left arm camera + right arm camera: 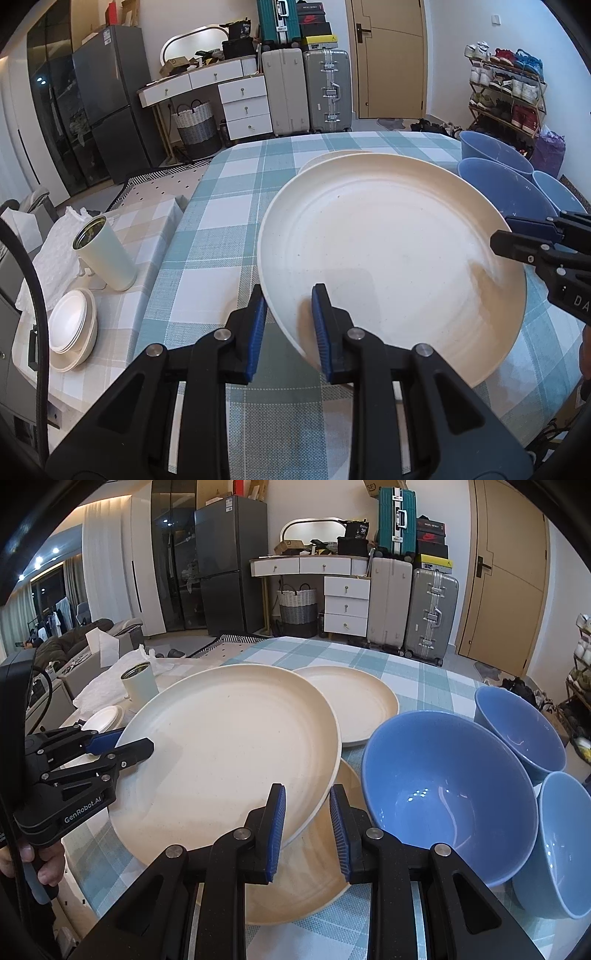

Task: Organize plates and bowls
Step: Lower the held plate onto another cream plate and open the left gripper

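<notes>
Over checked tablecloth (221, 229), both grippers clamping plate (388, 251)

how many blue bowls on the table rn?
3, clustered on the checked tablecloth's right side: the big near bowl beside the cream plates, the far bowl behind it, and the rightmost bowl at the frame edge. More could sit out of frame.

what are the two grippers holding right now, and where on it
Both hold the same cream plate by its rim: left gripper on one edge, right gripper on the opposite edge.

Blue bowls (448, 794) crowd the right; bare tablecloth (207, 236) lies open left.
</notes>
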Action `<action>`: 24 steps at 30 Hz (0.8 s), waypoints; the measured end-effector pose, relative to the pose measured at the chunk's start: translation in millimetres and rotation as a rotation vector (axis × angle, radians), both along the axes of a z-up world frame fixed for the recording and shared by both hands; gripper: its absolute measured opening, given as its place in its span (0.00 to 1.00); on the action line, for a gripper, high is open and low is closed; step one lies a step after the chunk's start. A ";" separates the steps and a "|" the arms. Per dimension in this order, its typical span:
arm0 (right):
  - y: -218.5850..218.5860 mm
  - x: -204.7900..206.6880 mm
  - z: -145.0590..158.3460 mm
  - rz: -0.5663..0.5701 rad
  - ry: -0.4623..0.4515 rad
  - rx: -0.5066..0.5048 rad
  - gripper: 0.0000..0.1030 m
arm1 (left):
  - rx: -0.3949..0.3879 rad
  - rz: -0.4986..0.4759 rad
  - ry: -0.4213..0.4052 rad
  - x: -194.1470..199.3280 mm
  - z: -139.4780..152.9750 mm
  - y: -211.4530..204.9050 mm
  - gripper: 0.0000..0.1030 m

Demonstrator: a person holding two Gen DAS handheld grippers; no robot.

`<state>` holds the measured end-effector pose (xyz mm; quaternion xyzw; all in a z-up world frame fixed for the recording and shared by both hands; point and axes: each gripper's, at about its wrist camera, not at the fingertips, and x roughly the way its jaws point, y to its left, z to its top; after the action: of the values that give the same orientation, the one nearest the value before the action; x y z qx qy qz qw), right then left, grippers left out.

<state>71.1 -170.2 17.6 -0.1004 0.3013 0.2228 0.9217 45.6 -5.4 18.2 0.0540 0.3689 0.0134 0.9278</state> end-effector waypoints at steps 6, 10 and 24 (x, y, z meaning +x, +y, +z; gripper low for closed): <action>-3.2 -0.2 -9.6 -0.014 0.020 -0.017 0.24 | 0.009 -0.018 0.025 4.0 -9.8 -8.0 0.21; -6.5 -1.3 -14.3 -0.028 0.023 -0.028 0.24 | 0.014 -0.033 0.043 6.1 -18.2 -14.2 0.22; -8.7 4.4 -28.4 -0.057 0.044 -0.062 0.24 | 0.043 -0.054 0.070 17.6 -39.7 -26.4 0.22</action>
<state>75.5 -179.0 -10.9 -0.1154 0.3308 0.1892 0.9173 63.2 -31.8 -21.5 0.0842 0.3990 -0.0057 0.9130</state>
